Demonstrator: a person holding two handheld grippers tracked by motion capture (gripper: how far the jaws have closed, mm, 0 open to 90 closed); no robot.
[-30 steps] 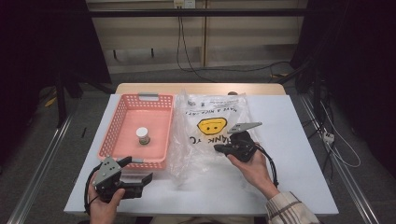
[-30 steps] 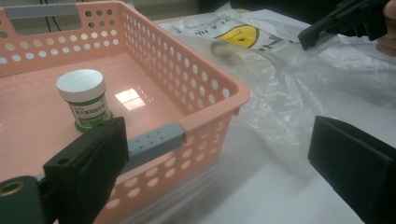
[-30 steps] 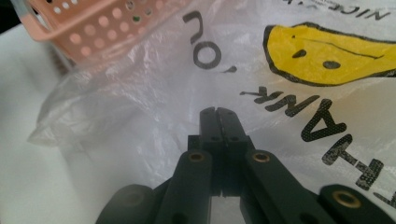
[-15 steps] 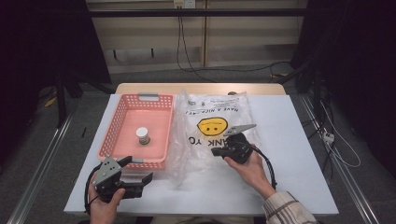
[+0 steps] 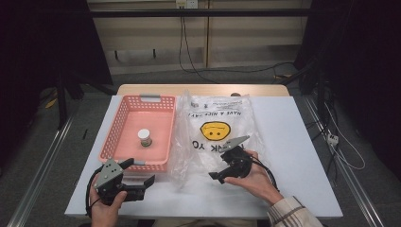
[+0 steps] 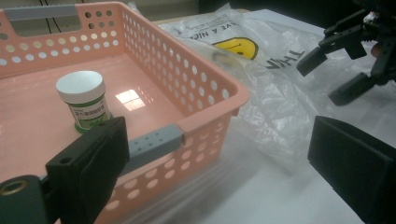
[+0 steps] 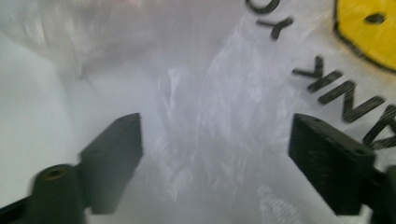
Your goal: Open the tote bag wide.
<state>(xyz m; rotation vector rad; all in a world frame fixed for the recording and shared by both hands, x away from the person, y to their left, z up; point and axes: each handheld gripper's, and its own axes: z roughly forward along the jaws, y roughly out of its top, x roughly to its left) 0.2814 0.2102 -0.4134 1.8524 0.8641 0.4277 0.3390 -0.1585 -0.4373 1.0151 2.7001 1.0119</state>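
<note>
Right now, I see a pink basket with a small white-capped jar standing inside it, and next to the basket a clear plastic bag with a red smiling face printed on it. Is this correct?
Not quite. The face on the plastic bag is yellow, not red; the high view shows it clearly. The rest holds: the white-capped jar stands inside the pink basket, and the bag lies next to it.
</note>
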